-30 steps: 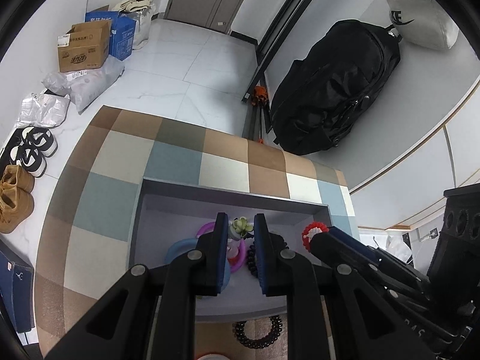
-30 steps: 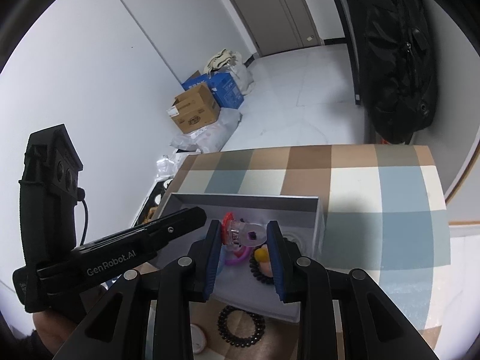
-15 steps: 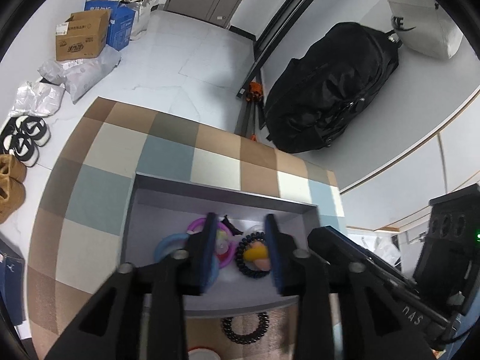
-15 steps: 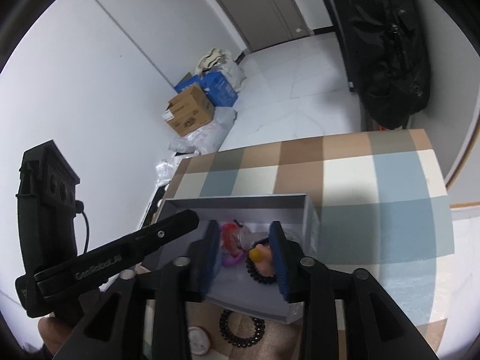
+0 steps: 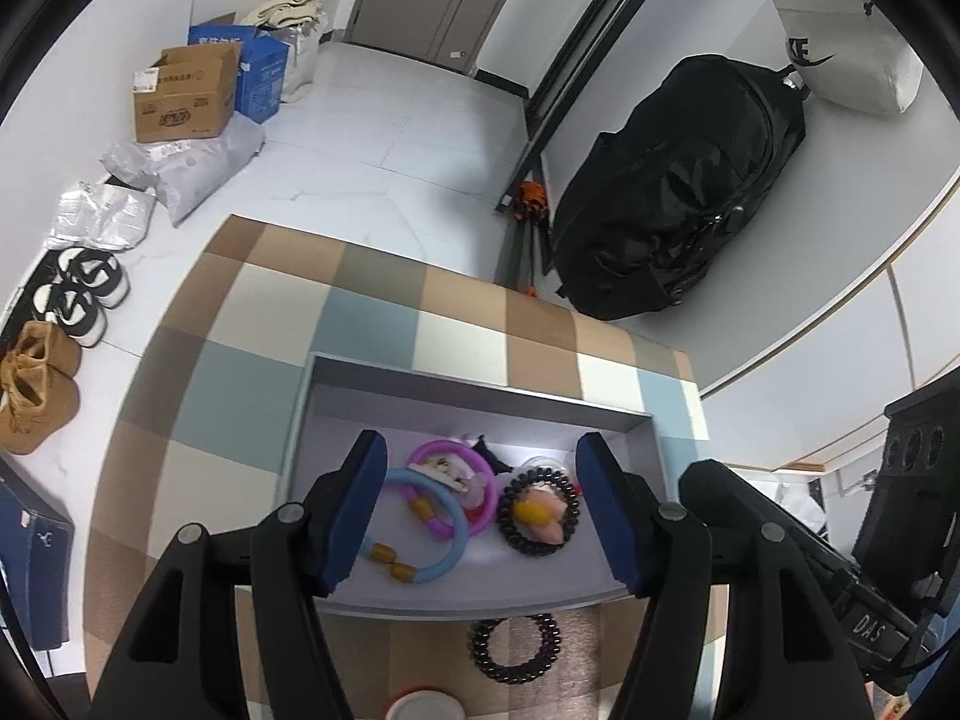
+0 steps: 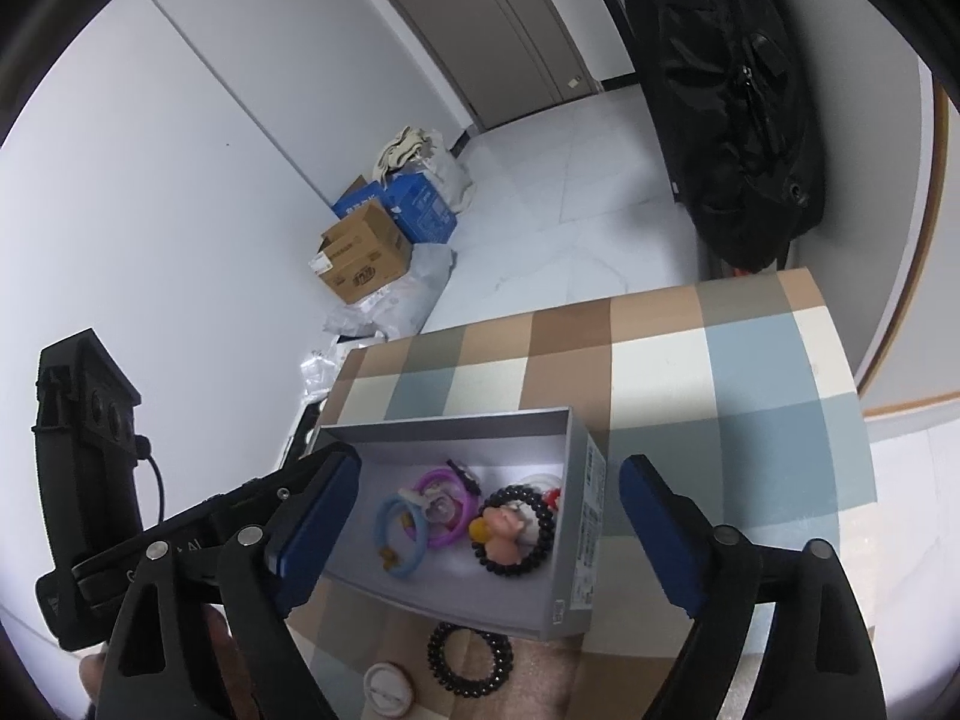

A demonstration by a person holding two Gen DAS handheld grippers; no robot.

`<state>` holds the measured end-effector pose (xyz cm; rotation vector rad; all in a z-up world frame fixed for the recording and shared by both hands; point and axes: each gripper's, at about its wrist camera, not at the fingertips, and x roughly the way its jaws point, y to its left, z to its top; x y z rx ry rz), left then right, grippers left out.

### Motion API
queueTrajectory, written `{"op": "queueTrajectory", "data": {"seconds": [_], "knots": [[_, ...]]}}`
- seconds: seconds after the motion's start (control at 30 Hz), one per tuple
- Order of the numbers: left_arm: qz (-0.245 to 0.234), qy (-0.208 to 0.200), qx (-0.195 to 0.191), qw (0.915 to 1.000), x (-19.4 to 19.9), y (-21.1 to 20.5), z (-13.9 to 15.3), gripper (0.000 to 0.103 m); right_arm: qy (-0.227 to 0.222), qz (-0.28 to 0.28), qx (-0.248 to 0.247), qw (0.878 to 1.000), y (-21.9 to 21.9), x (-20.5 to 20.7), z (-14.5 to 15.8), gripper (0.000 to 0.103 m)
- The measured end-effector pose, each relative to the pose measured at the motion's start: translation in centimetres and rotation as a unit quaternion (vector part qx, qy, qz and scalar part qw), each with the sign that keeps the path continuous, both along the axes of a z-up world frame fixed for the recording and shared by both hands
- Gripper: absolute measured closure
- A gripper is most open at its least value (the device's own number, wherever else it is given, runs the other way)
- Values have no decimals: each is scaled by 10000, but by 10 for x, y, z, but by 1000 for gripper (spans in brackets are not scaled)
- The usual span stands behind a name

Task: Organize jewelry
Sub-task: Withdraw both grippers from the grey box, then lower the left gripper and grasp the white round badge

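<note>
Now we see both sets of tongs opening over the grey box [image 5: 480,384] on the checked bench [image 5: 240,384]. At left, the left tongs [image 5: 480,504] — half spread a moment ago — hold nothing; the blue ring [image 5: 441,546], purple ring [image 5: 474,456] and beaded bracelet [image 5: 540,510] lie inside. At right, the right tongs [image 6: 486,516] gape empty — both pieces released. One black bracelet [image 6: 471,657] remains outside the box.

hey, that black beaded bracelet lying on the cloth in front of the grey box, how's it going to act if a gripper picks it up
The black beaded bracelet looks like round glossy beads on a cord, so it will probably sag rather than hold its ring shape. The beads may slip between flat pads. It looks light, and lying flat on the checked cloth it seems unlikely to roll.
</note>
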<state>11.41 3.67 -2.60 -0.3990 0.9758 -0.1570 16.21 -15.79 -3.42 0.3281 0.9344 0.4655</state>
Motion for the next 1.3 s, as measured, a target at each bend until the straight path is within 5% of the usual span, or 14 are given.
{"op": "queueTrajectory", "data": {"seconds": [0.17, 0.3, 1.3], "knots": [[86, -65, 128, 9999, -6, 2, 3, 40, -38, -34, -135, 9999, -1, -5, -2, 3], [159, -269, 286, 9991, -16, 1, 10, 25, -134, -7, -202, 9997, 0, -12, 1, 1], [68, -434, 942, 9946, -82, 4, -2, 23, -549, 86, -970, 9937, -4, -88, -4, 0]]}}
